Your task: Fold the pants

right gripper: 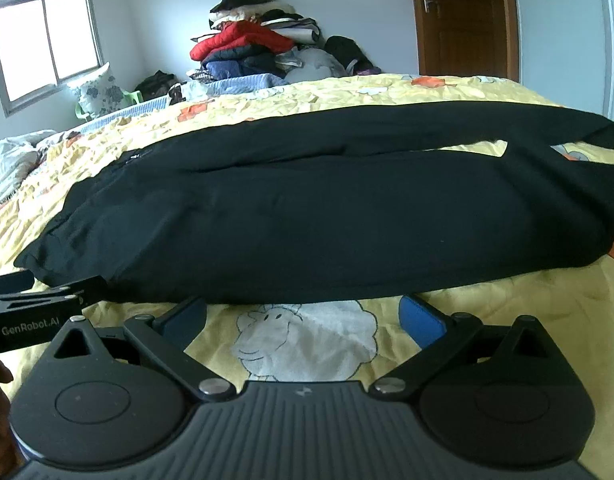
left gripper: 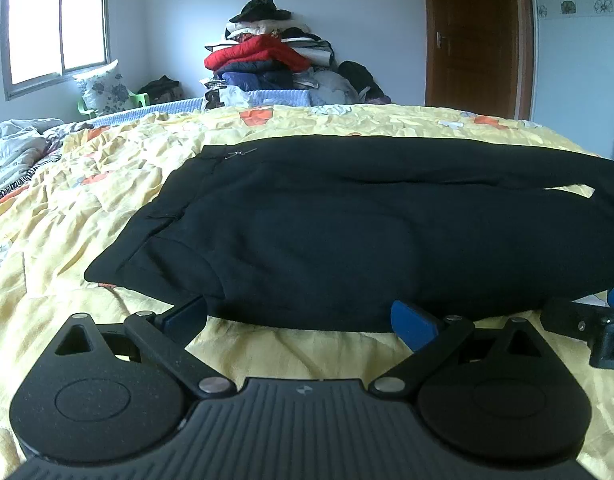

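Black pants [left gripper: 347, 220] lie flat across a yellow patterned bedspread [left gripper: 67, 208], waist to the left, legs running right. In the right wrist view the pants [right gripper: 327, 216] show both legs side by side with the hems at the right. My left gripper [left gripper: 303, 316] is open, its blue-padded fingers [left gripper: 415, 322] at the pants' near edge, tips tucked under the fabric. My right gripper [right gripper: 303, 312] is open at the near edge of the leg, empty. The right gripper shows at the left view's right edge [left gripper: 603, 320]; the left gripper shows at the right view's left edge [right gripper: 35, 300].
A pile of clothes and red bedding [left gripper: 275, 56] is stacked behind the bed. A floral pillow on a green chair [left gripper: 103, 88] stands under the window. A wooden door [left gripper: 475, 36] is at the back right. A crumpled white quilt [left gripper: 15, 148] lies at the left.
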`<state>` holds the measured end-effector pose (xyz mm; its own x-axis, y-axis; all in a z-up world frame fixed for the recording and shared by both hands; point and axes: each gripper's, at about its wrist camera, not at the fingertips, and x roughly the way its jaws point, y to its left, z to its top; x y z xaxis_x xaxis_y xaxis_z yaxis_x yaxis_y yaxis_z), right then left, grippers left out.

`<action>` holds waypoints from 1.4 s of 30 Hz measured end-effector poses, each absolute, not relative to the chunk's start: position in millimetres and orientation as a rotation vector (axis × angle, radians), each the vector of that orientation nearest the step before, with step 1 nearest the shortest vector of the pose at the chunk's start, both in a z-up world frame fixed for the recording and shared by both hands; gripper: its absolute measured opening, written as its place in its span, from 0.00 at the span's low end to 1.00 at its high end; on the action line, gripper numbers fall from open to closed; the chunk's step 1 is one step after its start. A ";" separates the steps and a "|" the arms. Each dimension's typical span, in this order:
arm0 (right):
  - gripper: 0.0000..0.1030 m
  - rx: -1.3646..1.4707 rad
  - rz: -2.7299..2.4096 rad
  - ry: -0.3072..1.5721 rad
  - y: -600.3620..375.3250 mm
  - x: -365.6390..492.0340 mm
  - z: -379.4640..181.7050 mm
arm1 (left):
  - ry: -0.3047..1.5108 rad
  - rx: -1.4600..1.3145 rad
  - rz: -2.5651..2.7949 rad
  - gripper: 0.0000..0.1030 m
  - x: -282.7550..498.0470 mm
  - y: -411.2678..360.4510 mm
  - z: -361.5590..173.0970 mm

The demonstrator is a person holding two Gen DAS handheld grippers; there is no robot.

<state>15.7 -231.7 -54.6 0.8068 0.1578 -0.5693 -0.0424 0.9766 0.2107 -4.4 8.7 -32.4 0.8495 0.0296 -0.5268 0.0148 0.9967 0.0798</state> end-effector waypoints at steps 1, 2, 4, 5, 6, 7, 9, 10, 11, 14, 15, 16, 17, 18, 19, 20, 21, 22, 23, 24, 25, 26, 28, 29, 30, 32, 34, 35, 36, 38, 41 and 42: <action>1.00 0.188 0.109 0.625 -231.0 15.9 -54.8 | 0.556 0.082 0.008 0.97 -4.4 9.0 -32.4; 1.00 0.184 0.108 0.627 -230.4 16.4 -54.9 | 0.557 0.083 0.008 0.97 -4.2 9.3 -32.5; 1.00 0.174 0.105 0.630 -229.2 17.0 -55.2 | 0.561 0.085 0.007 0.97 -3.5 9.2 -32.8; 1.00 0.167 0.103 0.632 -228.1 17.6 -55.2 | 0.563 0.085 0.007 0.97 -3.2 9.6 -33.1; 1.00 0.161 0.102 0.634 -227.3 17.6 -55.7 | 0.565 0.085 0.006 0.97 -2.8 9.6 -33.2; 1.00 0.153 0.100 0.636 -226.2 18.1 -55.8 | 0.568 0.084 0.006 0.97 -2.4 10.0 -33.4; 1.00 0.149 0.098 0.637 -225.6 18.2 -56.1 | 0.572 0.082 0.005 0.97 -2.0 10.5 -33.7; 1.00 0.151 0.099 0.636 -225.9 18.0 -56.1 | 0.574 0.080 0.005 0.97 -1.8 10.7 -33.8; 1.00 0.156 0.100 0.635 -226.6 17.9 -56.2 | 0.575 0.079 0.005 0.98 -1.8 10.6 -34.0; 1.00 0.159 0.100 0.635 -227.3 18.0 -56.6 | 0.581 0.078 0.007 0.98 -1.2 10.5 -34.4; 1.00 0.156 0.099 0.636 -226.8 18.0 -56.6 | 0.583 0.078 0.007 0.98 -0.9 10.6 -34.6; 1.00 0.153 0.098 0.637 -226.3 17.9 -56.7 | 0.584 0.077 0.007 0.98 -0.6 10.6 -34.8; 1.00 0.149 0.096 0.638 -225.9 18.2 -56.7 | 0.585 0.076 0.007 0.98 -0.5 10.8 -34.9; 1.00 0.145 0.095 0.639 -225.4 18.4 -56.8 | 0.585 0.076 0.007 0.98 -0.6 10.8 -35.0; 1.00 0.141 0.094 0.641 -225.3 18.8 -56.9 | 0.584 0.076 0.007 0.98 -0.6 10.8 -35.0; 1.00 0.135 0.092 0.643 -224.8 18.9 -57.0 | 0.585 0.075 0.007 0.98 -0.5 10.9 -35.1; 1.00 0.130 0.090 0.644 -223.8 19.3 -57.0 | 0.585 0.075 0.007 0.98 -0.8 10.8 -35.2; 1.00 0.122 0.088 0.647 -222.9 19.7 -57.1 | 0.586 0.074 0.007 0.98 -0.8 10.9 -35.3; 1.00 0.115 0.086 0.650 -222.3 20.3 -57.3 | 0.587 0.073 0.007 0.98 -1.0 11.0 -35.4; 1.00 0.105 0.084 0.653 -221.3 21.0 -57.5 | 0.587 0.071 0.007 0.98 -1.1 11.2 -35.4; 1.00 0.096 0.083 0.655 -220.2 21.2 -57.7 | 0.586 0.070 0.007 0.98 -1.5 11.2 -35.4; 1.00 0.084 0.084 0.659 -219.0 21.6 -57.9 | 0.586 0.071 0.007 0.98 -1.5 11.2 -35.4; 1.00 0.066 0.101 0.666 -218.1 21.8 -57.5 | 0.584 0.069 0.006 0.98 -1.7 12.0 -35.0; 1.00 0.069 0.118 0.669 -219.0 21.2 -56.9 | 0.581 0.068 0.004 0.98 -2.1 12.4 -34.8; 1.00 0.079 0.137 0.671 -220.9 20.7 -55.8 | 0.578 0.066 0.002 0.98 -2.9 12.9 -34.6; 1.00 0.119 0.201 0.680 -226.8 20.4 -51.0 | 0.571 0.060 -0.007 0.98 -4.8 14.5 -33.7; 1.00 0.165 0.289 0.663 -232.5 20.7 -42.0 | 0.567 0.053 -0.015 0.98 -7.0 16.4 -32.3; 1.00 0.162 0.324 0.642 -233.2 21.6 -35.3 | 0.569 0.049 -0.019 0.98 -6.9 17.8 -31.7; 1.00 0.129 0.346 0.613 -231.4 23.0 -27.6 | 0.577 0.046 -0.020 0.98 -5.9 19.2 -30.9; 1.00 0.027 0.376 0.555 -224.3 28.7 -13.8 | 0.594 0.039 -0.018 0.98 -2.5 22.9 -28.8; 1.00 -0.113 0.426 0.518 -209.8 49.5 1.1 | 0.594 0.012 0.002 0.98 2.8 34.3 -22.6; 1.00 -0.138 0.450 0.515 -205.8 59.9 4.3 | 0.589 0.004 0.012 0.98 4.2 38.6 -19.9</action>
<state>59.9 -205.8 4.3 0.7753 0.3805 -0.5041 -0.4488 0.8935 -0.0160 4.2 38.6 -19.9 0.8314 0.0124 -0.5555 -0.0102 0.9999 0.0070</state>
